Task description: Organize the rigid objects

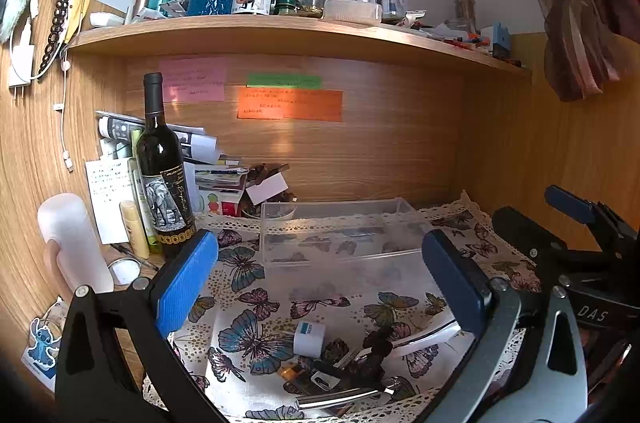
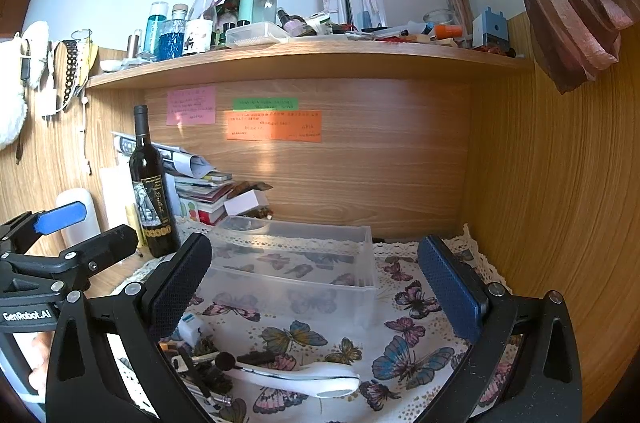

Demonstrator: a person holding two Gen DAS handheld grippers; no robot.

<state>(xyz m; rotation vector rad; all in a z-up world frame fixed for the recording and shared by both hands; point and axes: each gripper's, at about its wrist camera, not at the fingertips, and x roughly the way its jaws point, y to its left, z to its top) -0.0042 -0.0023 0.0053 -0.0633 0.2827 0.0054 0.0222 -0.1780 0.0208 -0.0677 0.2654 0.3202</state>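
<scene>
A clear plastic box (image 1: 340,235) (image 2: 296,263) stands empty on a butterfly-print cloth (image 1: 256,303) (image 2: 320,339). In front of it lies a pile of small items: a white plug adapter (image 1: 309,338) (image 2: 191,330), a white-handled tool (image 2: 296,379) (image 1: 424,339), a metal pen (image 1: 340,398), dark clips. My left gripper (image 1: 320,287) is open and empty above the pile. My right gripper (image 2: 316,287) is open and empty, hovering over the cloth just before the box. The right gripper shows at the right edge of the left wrist view (image 1: 580,223).
A dark wine bottle (image 1: 160,167) (image 2: 150,191) stands left of the box beside a white bottle (image 1: 72,243), tubes and stacked booklets (image 1: 224,183). A wooden shelf (image 1: 280,31) above holds several bottles. Wooden walls close in the back and right.
</scene>
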